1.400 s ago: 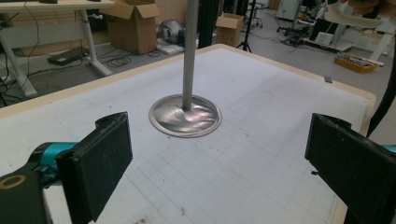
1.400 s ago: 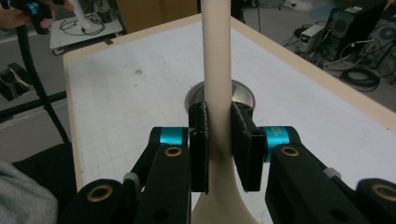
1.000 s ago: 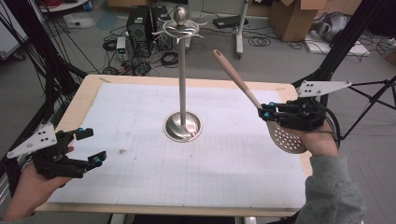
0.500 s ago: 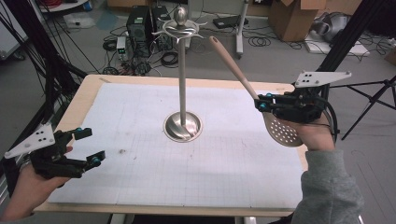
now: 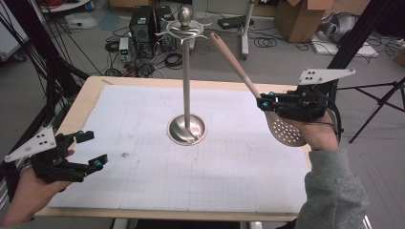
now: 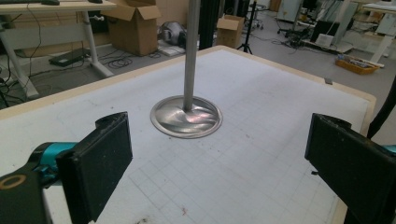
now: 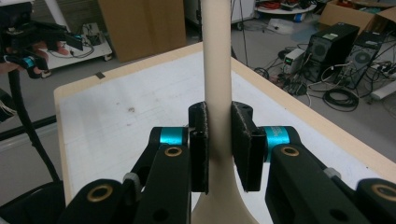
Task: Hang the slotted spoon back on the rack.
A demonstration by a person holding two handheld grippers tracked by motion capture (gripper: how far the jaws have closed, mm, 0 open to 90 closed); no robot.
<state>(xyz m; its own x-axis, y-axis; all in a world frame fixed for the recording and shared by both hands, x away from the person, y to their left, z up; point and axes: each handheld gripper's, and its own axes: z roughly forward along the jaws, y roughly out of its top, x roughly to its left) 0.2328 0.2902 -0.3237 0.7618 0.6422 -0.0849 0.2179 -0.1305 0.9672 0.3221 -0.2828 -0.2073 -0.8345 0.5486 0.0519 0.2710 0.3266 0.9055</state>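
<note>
Up at the right edge of the surface (image 5: 143, 102), the right gripper (image 5: 261, 101) has its fingers (image 7: 245, 144) closed tight on the pale handle of a slotted spoon (image 5: 284, 129). From the fingers the handle slants up and away toward the top of the metal stand (image 5: 186, 86), while the perforated metal bowl hangs below them, just above the person's right hand (image 5: 317, 133). In the right gripper view the handle (image 7: 217, 70) rises straight between the two pads, touching both.

The left gripper (image 5: 90, 150) hovers low over the near left corner of the surface, its fingers (image 6: 100, 161) spread wide with nothing between them. Ahead of those fingers, well apart, the stand's round base (image 6: 187, 116) sits on the white gridded mat (image 6: 261, 93), its pole upright.
</note>
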